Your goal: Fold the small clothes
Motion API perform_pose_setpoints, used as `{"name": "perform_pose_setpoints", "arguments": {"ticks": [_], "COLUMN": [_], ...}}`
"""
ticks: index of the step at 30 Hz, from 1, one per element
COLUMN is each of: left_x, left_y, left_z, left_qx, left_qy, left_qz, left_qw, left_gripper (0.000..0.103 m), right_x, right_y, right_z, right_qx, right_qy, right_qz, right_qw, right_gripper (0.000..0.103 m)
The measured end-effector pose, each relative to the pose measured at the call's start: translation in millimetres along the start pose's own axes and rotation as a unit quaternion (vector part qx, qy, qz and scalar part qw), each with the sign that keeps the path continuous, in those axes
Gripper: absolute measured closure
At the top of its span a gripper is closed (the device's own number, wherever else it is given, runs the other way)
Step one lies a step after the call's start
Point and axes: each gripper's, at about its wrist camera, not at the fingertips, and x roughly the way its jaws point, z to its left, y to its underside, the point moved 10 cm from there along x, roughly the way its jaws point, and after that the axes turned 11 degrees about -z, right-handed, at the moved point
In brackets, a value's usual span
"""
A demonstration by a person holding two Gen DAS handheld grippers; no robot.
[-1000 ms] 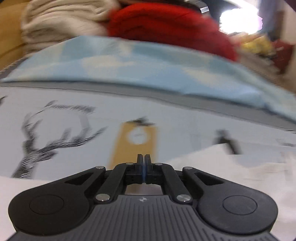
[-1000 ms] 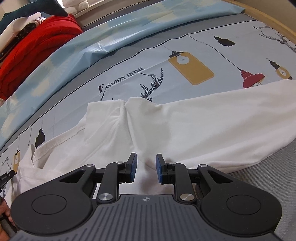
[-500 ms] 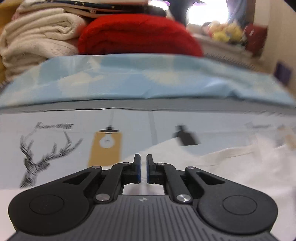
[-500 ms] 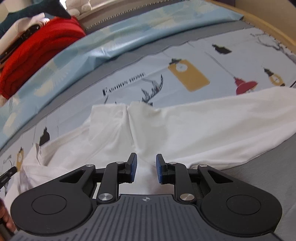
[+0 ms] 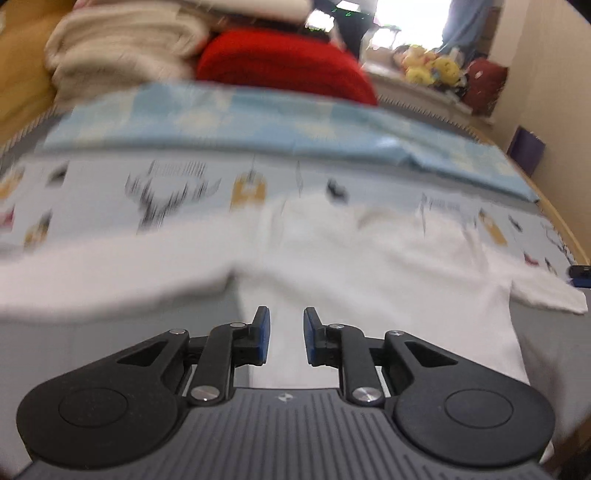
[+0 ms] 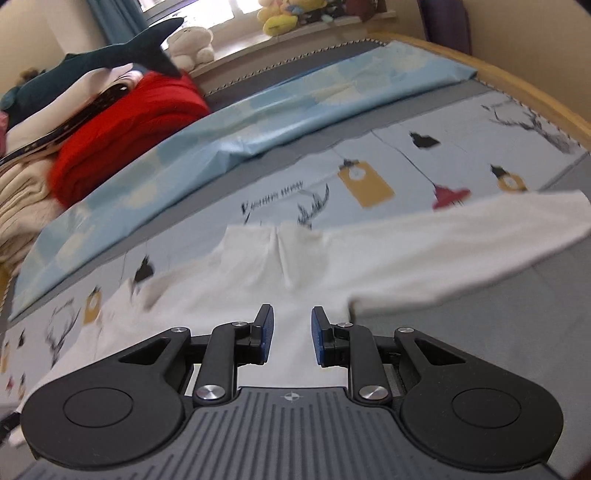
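A white long-sleeved top (image 5: 369, 266) lies spread on the printed bed sheet (image 5: 110, 192), its collar toward the far side and a sleeve stretching out to each side. My left gripper (image 5: 286, 328) hovers above the top's near part; its jaws are opening and hold nothing. In the right wrist view the same white top (image 6: 388, 266) fills the middle, one sleeve running to the right. My right gripper (image 6: 291, 330) hangs above the top's near hem with its blue pads (image 6: 266, 332) apart and nothing between them.
A light blue folded cover (image 6: 258, 122) lies across the far part of the bed. Behind it a red blanket (image 6: 122, 133) and cream blankets (image 5: 122, 44) are stacked. Soft toys (image 6: 284, 14) sit on the window ledge. The wooden bed frame (image 6: 517, 81) edges the right side.
The left gripper went from shut to apart, lifted and drew back, so more of the top shows. The right gripper also rose and drew back, with its gap unchanged.
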Motion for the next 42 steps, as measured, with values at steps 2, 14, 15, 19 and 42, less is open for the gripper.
{"name": "perform_pose_setpoints", "arguments": {"ticks": [2,14,15,19,42], "left_x": [-13,-32,-33,-41,-50], "left_y": [32,166,170,179,179], "left_z": [11,53,51,41,30], "left_qx": [-0.02,-0.068,-0.072,-0.053,0.002], "left_qy": [-0.008,-0.04,-0.038,-0.051,-0.06], "left_qz": [0.028,0.172,0.175,0.173,0.177], "left_qw": [0.9994,0.982,0.9811,0.9822,0.9823], "left_gripper": [0.082,0.066,0.066,0.066,0.09], "right_x": [-28,-58,-57,-53,-51], "right_y": [18,191,191,204,216], "right_z": [-11,-103,-105,-112,-102], "right_qx": [-0.016,0.021,-0.001,0.003,-0.058], "right_qy": [0.003,0.058,0.07,0.083,0.096], "right_qz": [-0.002,0.139,0.135,0.158,0.161], "right_qw": [1.0,0.988,0.988,0.984,0.981], "right_gripper": [0.08,0.077,0.074,0.066,0.095]}}
